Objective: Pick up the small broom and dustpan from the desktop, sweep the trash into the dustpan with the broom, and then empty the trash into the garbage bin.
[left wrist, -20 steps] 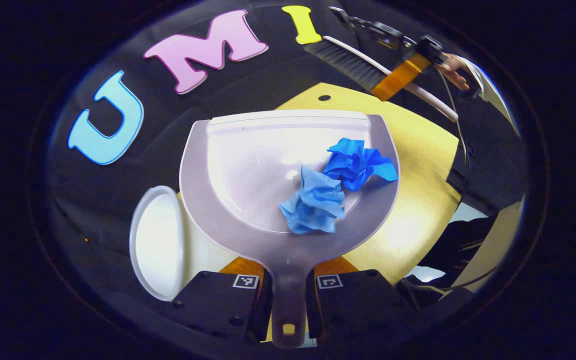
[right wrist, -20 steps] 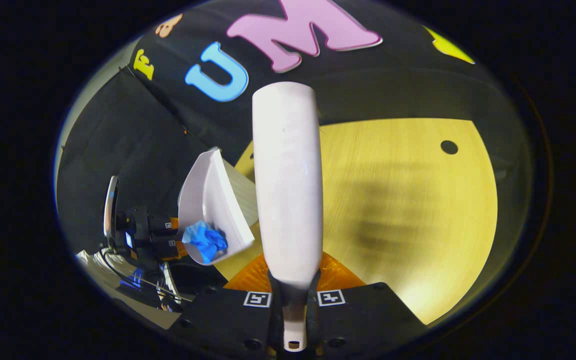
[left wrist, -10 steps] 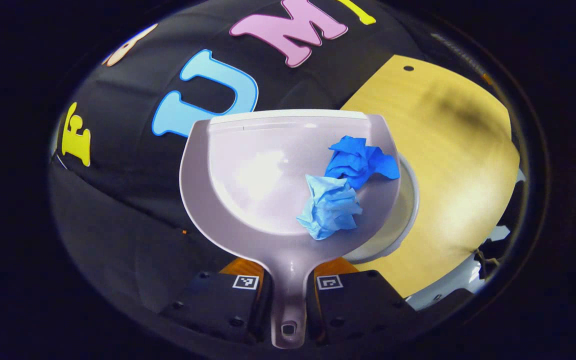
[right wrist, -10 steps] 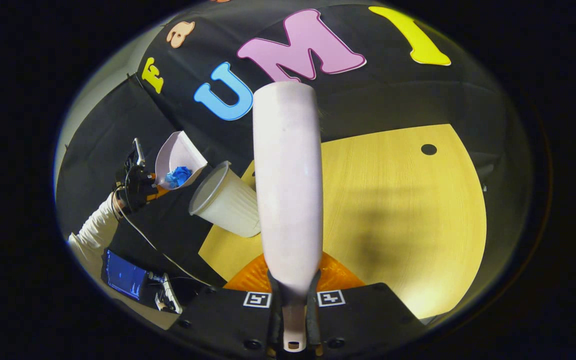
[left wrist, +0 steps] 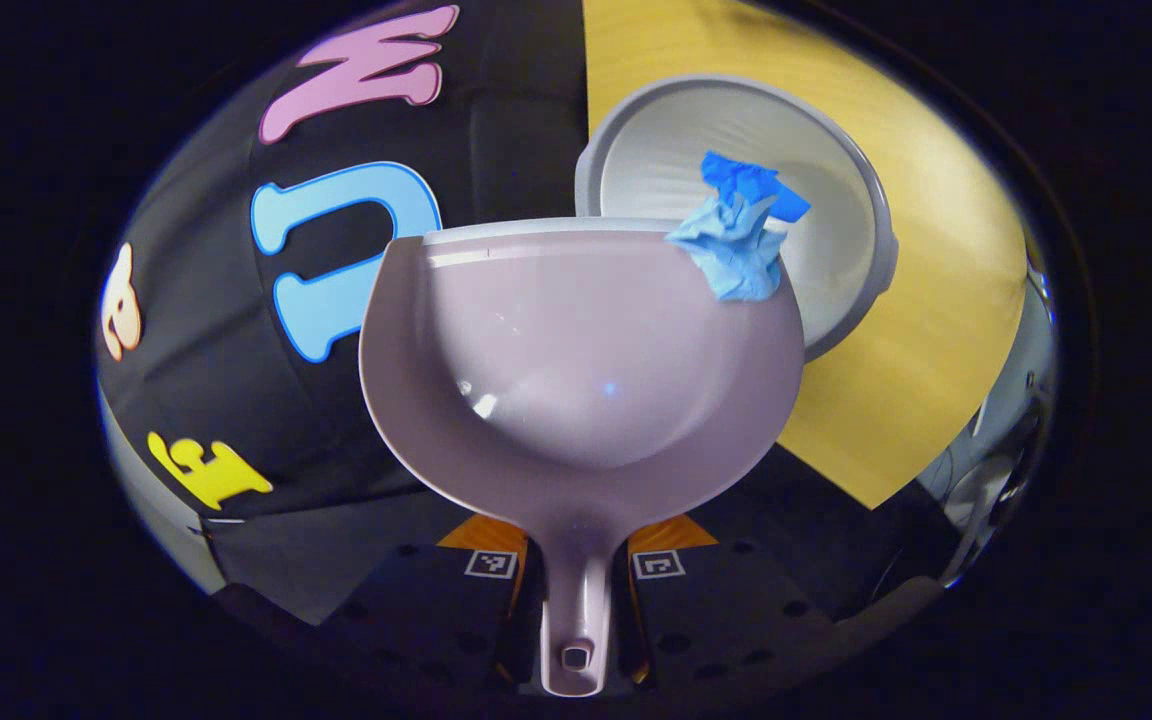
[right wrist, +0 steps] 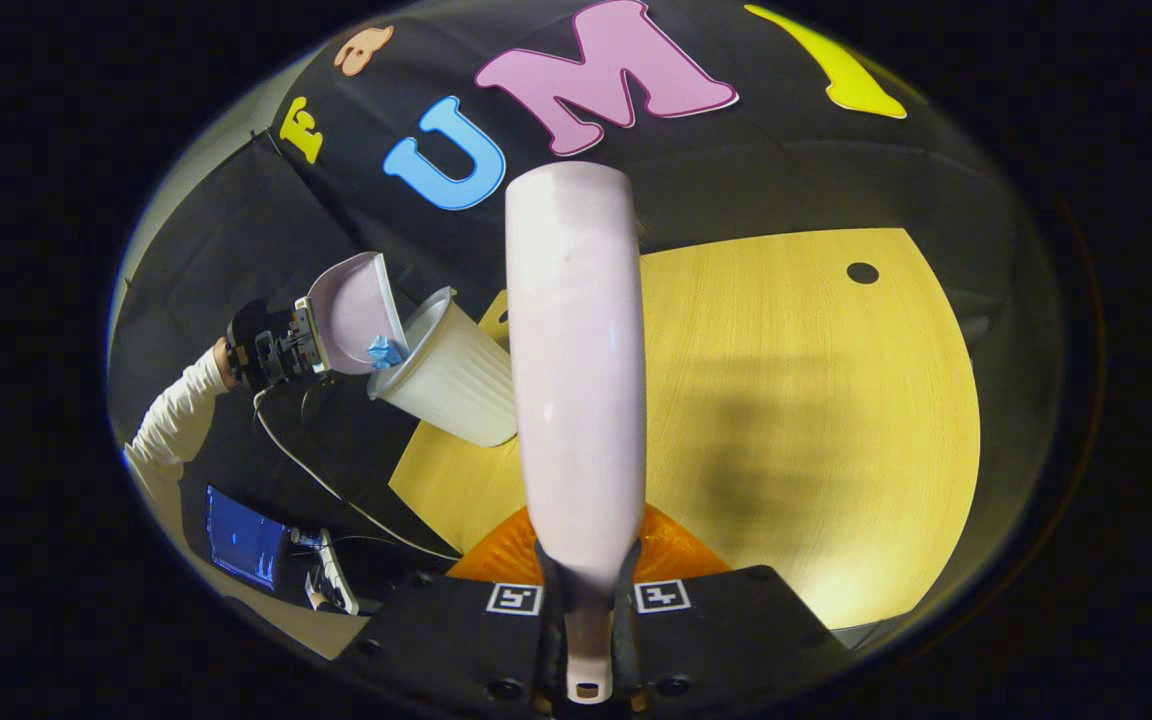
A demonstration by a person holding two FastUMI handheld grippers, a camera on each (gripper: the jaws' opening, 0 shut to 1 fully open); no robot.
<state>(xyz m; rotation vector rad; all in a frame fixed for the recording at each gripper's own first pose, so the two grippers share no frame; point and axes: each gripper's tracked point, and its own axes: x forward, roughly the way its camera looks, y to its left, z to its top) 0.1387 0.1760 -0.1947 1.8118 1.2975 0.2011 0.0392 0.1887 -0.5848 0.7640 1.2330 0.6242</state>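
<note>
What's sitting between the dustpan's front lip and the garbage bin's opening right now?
Two crumpled blue paper wads at the dustpan lip, over the garbage bin mouth, in the left gripper view.

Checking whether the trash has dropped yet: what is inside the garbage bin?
The garbage bin's visible inside looks bare. Two crumpled blue paper wads sit at the dustpan's lip, which covers the bin's near part.

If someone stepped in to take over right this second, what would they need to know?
Left hand-held gripper: shut on the dustpan handle, pan tipped over the garbage bin.
Right hand-held gripper: shut on the broom handle, held above the desktop.
Done: trash swept up.
Now: blue paper wads sit at the pan's lip, above the bin's mouth.
Left: tip until both wads drop in.
</note>
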